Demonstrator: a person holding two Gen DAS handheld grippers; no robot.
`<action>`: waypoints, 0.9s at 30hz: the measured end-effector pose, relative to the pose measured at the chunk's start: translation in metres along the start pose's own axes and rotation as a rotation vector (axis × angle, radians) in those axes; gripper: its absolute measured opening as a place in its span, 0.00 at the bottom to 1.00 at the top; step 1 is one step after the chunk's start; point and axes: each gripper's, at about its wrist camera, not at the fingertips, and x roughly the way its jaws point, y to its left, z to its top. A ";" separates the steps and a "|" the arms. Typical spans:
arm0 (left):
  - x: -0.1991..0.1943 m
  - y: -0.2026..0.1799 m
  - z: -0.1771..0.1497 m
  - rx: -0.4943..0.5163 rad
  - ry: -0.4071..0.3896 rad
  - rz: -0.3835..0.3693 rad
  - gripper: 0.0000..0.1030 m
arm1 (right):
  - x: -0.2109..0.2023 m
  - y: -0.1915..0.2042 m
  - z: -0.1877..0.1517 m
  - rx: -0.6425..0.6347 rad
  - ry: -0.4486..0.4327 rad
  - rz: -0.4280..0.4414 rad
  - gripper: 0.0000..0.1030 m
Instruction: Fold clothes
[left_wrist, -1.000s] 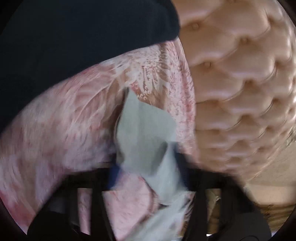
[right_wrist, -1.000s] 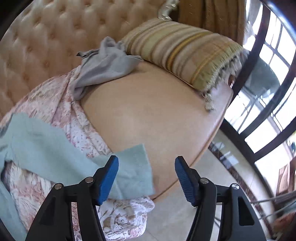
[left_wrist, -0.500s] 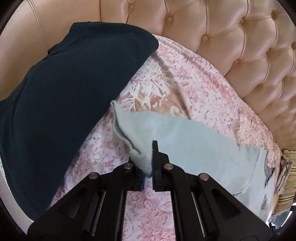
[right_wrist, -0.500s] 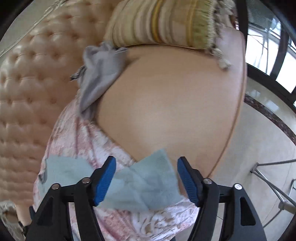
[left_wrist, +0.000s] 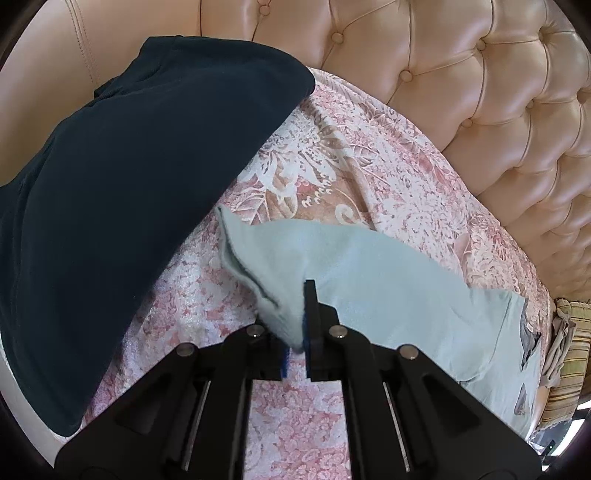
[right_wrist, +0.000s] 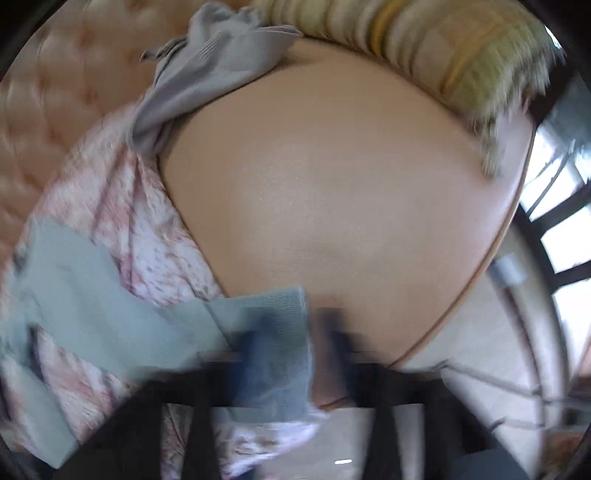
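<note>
A light blue garment (left_wrist: 388, 288) lies stretched across the pink floral cover (left_wrist: 332, 166) on the sofa. My left gripper (left_wrist: 291, 314) is shut on one bunched end of it, and the cloth rises between the pads. In the right wrist view the other end of the light blue garment (right_wrist: 92, 306) reaches the seat's front edge. There my right gripper (right_wrist: 310, 332) shows blurred, its jaws closing together with a flap of the cloth pinched between them.
A dark navy garment (left_wrist: 129, 184) covers the sofa's left part against the tufted back (left_wrist: 480, 74). A grey garment (right_wrist: 214, 74) is crumpled beside a striped cushion (right_wrist: 424, 48). Bare tan seat (right_wrist: 332, 184) lies between; tiled floor (right_wrist: 480, 369) and a window (right_wrist: 565, 251) are beyond the edge.
The right gripper dropped toward the seat's front edge and its wide jaws came together on the blue cloth. The left gripper rolled early on, then held still with its grip.
</note>
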 end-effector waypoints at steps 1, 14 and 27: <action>0.000 0.001 0.000 -0.003 0.001 0.000 0.07 | 0.000 0.003 0.001 -0.024 0.004 -0.006 0.01; -0.006 0.002 -0.001 -0.005 -0.010 -0.015 0.08 | -0.044 -0.025 -0.001 0.214 -0.197 -0.023 0.00; -0.002 0.004 -0.001 -0.009 -0.005 -0.039 0.40 | -0.066 0.064 -0.010 -0.019 -0.213 0.128 0.13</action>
